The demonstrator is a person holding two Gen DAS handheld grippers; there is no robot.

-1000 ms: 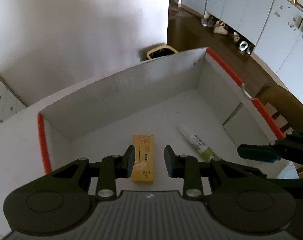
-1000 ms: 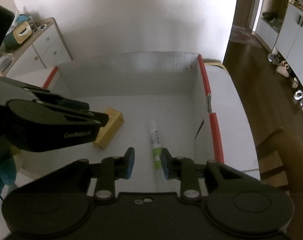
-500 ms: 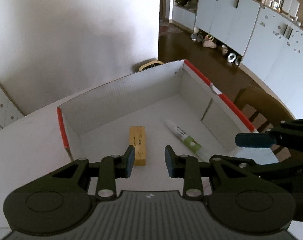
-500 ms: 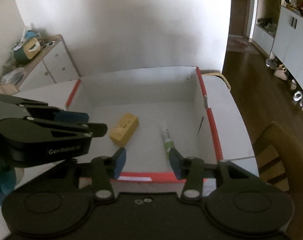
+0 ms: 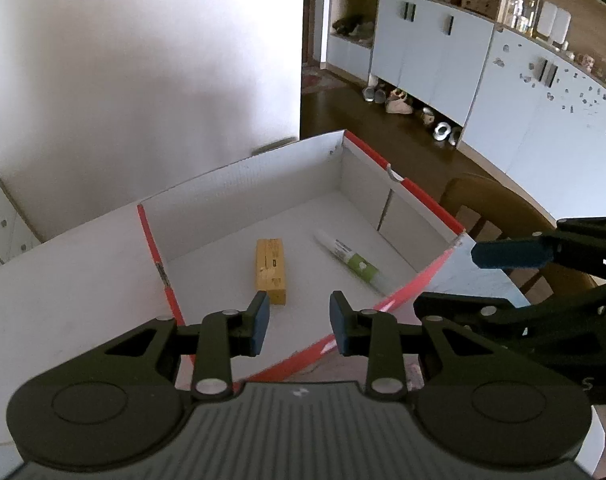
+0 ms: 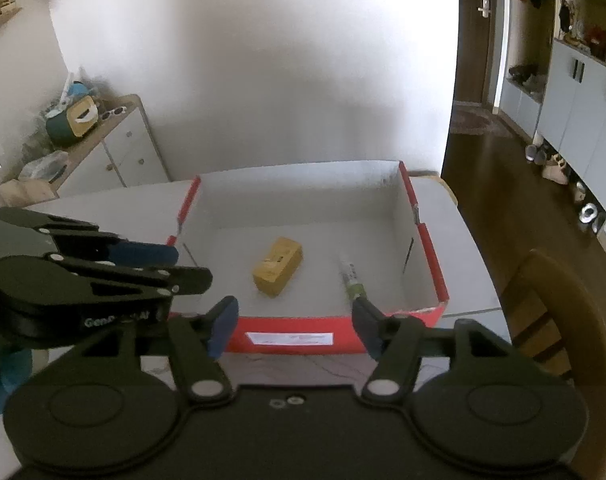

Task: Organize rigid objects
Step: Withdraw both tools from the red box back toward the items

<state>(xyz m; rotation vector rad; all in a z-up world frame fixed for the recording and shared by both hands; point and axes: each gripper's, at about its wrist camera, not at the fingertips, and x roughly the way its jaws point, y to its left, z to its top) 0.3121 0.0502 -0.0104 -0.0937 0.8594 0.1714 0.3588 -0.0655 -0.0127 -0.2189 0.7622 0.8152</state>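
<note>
A red cardboard box (image 5: 153, 240) (image 6: 427, 240) with a white inside stands on the white table. On its floor lie a yellow carton (image 5: 271, 270) (image 6: 279, 270) and, to its right, a white and green tube (image 5: 349, 260) (image 6: 351, 280). My left gripper (image 5: 299, 320) hovers above the box's near wall, its jaws a narrow gap apart with nothing between them. My right gripper (image 6: 294, 324) hangs in front of the box's near wall; its jaws are opening and hold nothing. Each view shows the other gripper's fingers (image 5: 511, 254) (image 6: 143, 254) from the side.
A wooden chair (image 6: 551, 320) (image 5: 483, 200) stands at the table's right edge. A low dresser (image 6: 115, 148) with clutter on top is at the back left. Pale cabinets (image 5: 443, 60) and shoes line the dark floor to the right. Bare table (image 5: 63, 280) lies left of the box.
Both grippers have pulled back and up out of the box. The right jaws have spread wide apart, and the tube lies on the box floor. The left jaws' gap looks unchanged.
</note>
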